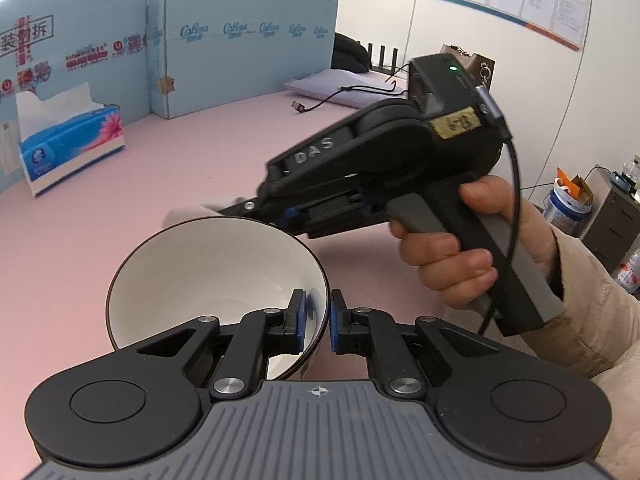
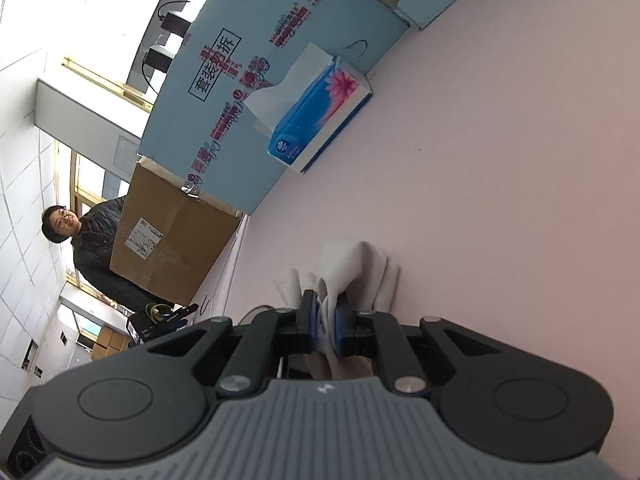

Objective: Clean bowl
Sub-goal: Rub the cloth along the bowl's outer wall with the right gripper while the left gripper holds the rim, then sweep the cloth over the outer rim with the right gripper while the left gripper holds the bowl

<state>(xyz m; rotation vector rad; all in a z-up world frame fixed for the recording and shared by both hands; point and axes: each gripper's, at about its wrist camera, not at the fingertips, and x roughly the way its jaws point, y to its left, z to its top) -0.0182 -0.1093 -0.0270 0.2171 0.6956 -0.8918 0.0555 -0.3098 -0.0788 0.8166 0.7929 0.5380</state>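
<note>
A white bowl (image 1: pixel 208 280) with a dark rim is tipped on its side above the pink table. My left gripper (image 1: pixel 318 320) is shut on its rim, one pad inside and one outside. My right gripper (image 2: pixel 325 326) is shut on a crumpled white cloth (image 2: pixel 356 268). In the left wrist view the right gripper's body (image 1: pixel 380 168) is held just beyond the bowl, its fingers pointing left past the bowl's far rim, with a bit of the cloth (image 1: pixel 208 208) showing behind that rim.
A blue tissue box (image 1: pixel 72 144) stands at the back left against a blue cardboard wall (image 1: pixel 240 40). A cable (image 1: pixel 320 102) and a folded sheet lie at the table's far end. Drawers and a bucket (image 1: pixel 568 204) stand at the right.
</note>
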